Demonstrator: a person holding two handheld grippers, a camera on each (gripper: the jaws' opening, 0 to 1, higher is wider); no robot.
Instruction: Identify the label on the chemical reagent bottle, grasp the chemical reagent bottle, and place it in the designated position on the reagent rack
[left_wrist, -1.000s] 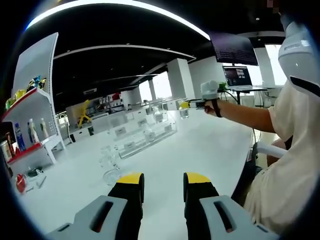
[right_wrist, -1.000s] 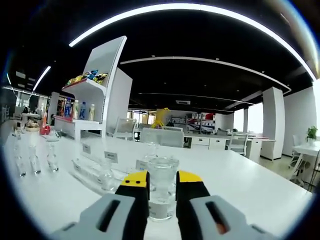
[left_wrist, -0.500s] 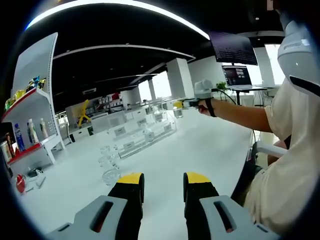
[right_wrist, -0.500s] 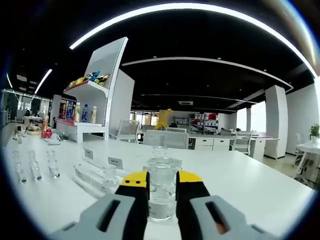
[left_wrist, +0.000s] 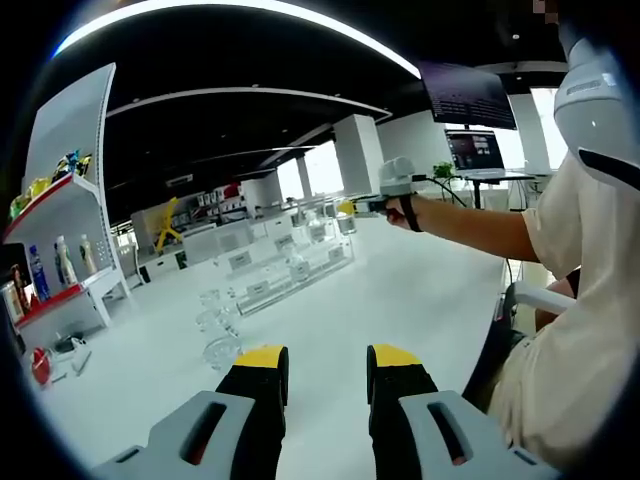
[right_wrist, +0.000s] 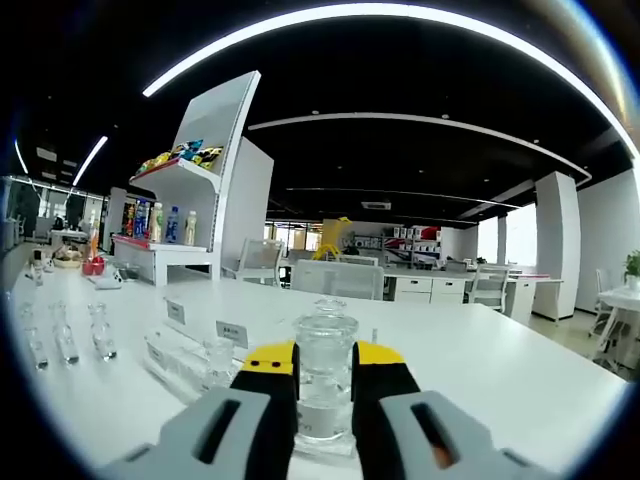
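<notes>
In the right gripper view a clear glass reagent bottle (right_wrist: 325, 375) with a round stopper stands upright between my right gripper's (right_wrist: 325, 372) yellow-tipped jaws, which are shut on it. Below and left of it lies the clear tiered reagent rack (right_wrist: 190, 350) with white label tags and a small bottle in it. In the left gripper view my left gripper (left_wrist: 324, 362) stands open over bare white table, nothing between its jaws. Farther off, the right gripper (left_wrist: 352, 207) holds the bottle over the far end of the rack (left_wrist: 285, 262) at arm's length.
Three small glass bottles (right_wrist: 62, 335) stand in a row left of the rack; they also show as bottles (left_wrist: 218, 325) before my left gripper. A white shelf unit (right_wrist: 185, 215) with drinks stands behind. A person's sleeve and torso (left_wrist: 570, 330) fill the right side. A laptop (left_wrist: 474, 155) sits far right.
The right gripper has carried the bottle leftwards and farther along over the rack. The left gripper has stayed still.
</notes>
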